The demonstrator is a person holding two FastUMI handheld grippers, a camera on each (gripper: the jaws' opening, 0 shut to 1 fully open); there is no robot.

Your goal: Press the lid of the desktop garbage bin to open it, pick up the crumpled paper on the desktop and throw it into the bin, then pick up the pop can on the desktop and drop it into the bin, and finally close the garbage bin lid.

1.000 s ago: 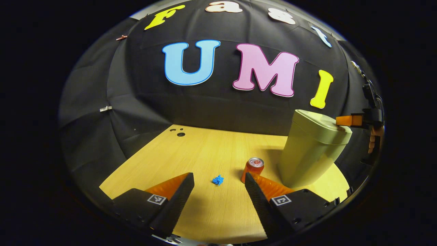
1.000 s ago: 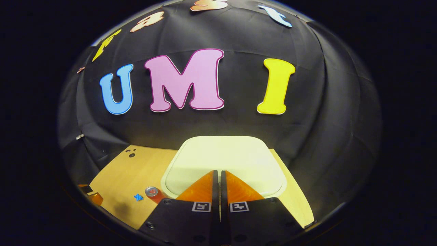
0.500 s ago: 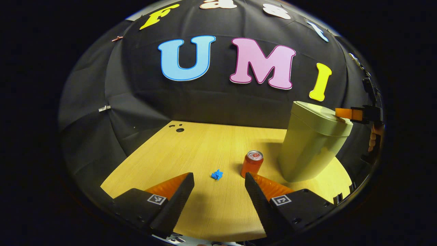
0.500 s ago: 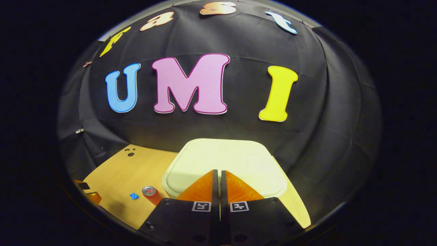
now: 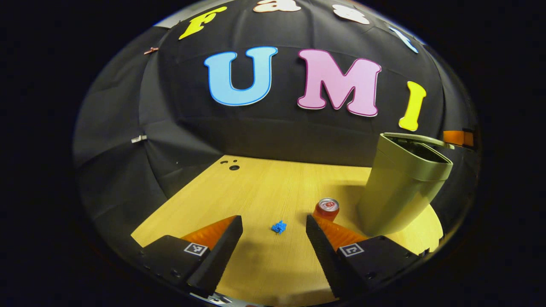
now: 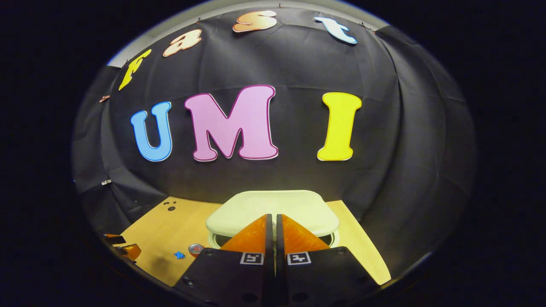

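Observation:
A pale green bin stands on the wooden desk at the right of the left gripper view, its lid lifted a little with a dark gap under it. In the right gripper view the lid rises just beyond my shut right gripper, with the bin's rim showing below it. A small blue crumpled paper lies between the fingers of my open left gripper, farther out on the desk. An orange pop can stands upright beside the bin. The paper and can sit low left in the right gripper view.
The wooden desk reaches back to the black cloth wall. A few small dark holes mark its far left corner. The right gripper's fingers show at the far right of the left gripper view, behind the bin lid.
The bin lid, flat and closed before, has popped up, leaving a gap above the rim. My right gripper has lifted off it. The left gripper has shifted slightly.

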